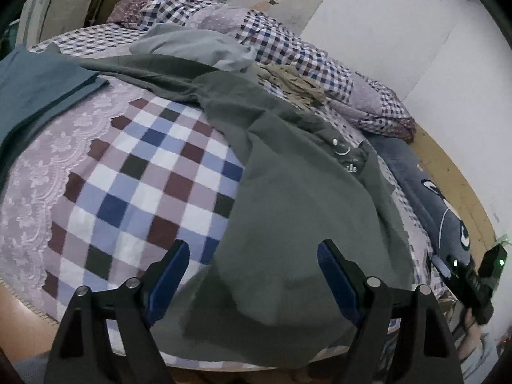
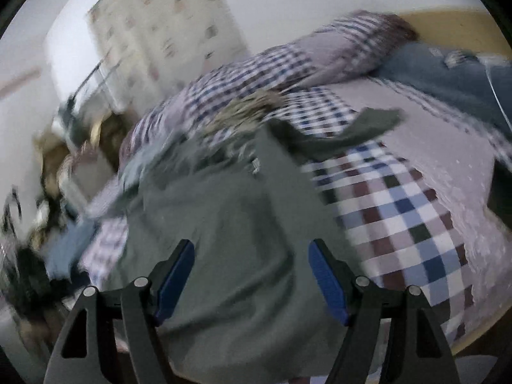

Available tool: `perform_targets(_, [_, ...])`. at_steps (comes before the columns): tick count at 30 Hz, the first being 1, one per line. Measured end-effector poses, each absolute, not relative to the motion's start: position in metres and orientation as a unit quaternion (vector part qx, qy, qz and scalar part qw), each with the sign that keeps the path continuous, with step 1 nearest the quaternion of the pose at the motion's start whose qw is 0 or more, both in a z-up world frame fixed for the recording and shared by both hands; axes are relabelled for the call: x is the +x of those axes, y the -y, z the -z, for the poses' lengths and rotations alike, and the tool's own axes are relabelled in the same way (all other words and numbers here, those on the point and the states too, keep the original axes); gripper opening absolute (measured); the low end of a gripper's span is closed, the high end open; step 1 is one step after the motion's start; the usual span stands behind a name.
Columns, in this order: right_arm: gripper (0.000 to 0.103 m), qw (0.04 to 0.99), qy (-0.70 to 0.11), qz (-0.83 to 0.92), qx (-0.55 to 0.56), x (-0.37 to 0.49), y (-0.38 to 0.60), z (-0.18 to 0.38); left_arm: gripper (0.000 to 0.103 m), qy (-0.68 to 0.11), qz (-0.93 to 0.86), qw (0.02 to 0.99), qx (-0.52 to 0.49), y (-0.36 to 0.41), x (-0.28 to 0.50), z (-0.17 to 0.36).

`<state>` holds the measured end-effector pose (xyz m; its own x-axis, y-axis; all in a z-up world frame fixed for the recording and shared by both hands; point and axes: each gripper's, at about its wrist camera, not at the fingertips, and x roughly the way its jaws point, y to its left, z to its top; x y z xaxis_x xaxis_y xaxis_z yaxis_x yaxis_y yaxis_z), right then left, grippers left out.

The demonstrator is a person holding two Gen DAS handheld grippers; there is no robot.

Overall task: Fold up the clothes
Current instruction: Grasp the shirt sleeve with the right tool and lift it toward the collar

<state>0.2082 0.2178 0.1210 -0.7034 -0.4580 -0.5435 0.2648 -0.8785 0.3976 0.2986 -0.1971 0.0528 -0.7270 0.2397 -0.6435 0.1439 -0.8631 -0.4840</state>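
Observation:
A grey-green garment [image 1: 288, 204] lies unfolded and rumpled across the checked bed cover [image 1: 153, 172], reaching the near edge. A small printed patch [image 1: 347, 156] shows on it. My left gripper [image 1: 254, 276] is open just above the garment's near hem, nothing between its blue pads. In the blurred right wrist view the same garment [image 2: 217, 224] fills the middle, one sleeve [image 2: 352, 131] stretched to the right. My right gripper [image 2: 251, 276] is open above the cloth. The right gripper's body [image 1: 480, 275] shows at the left view's right edge.
A teal cloth [image 1: 35, 89] lies folded at the far left. A pale blue-grey garment [image 1: 195, 44] and an olive crumpled one [image 1: 297, 83] lie behind. A checked quilt [image 1: 288, 44] is bunched by the white wall. A dark blue cushion [image 1: 438, 198] lies by the wooden edge [image 1: 454, 172].

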Motion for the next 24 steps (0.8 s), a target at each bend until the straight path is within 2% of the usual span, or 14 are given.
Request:
perform_targets(9, [0.078,0.166,0.253,0.888,0.345,0.116,-0.271,-0.111,0.086,0.264,-0.896,0.071,-0.350,0.169,0.255,-0.061])
perform_targets(18, [0.078,0.200,0.364,0.834,0.363,0.011,-0.285,-0.078,0.086,0.268,-0.904,0.112,-0.313,0.127,0.163,-0.073])
perform_targets(24, [0.078,0.156,0.375,0.835,0.371,-0.064,-0.303,-0.051,0.087,0.269,-0.906,0.135,-0.297,0.100,0.093,-0.074])
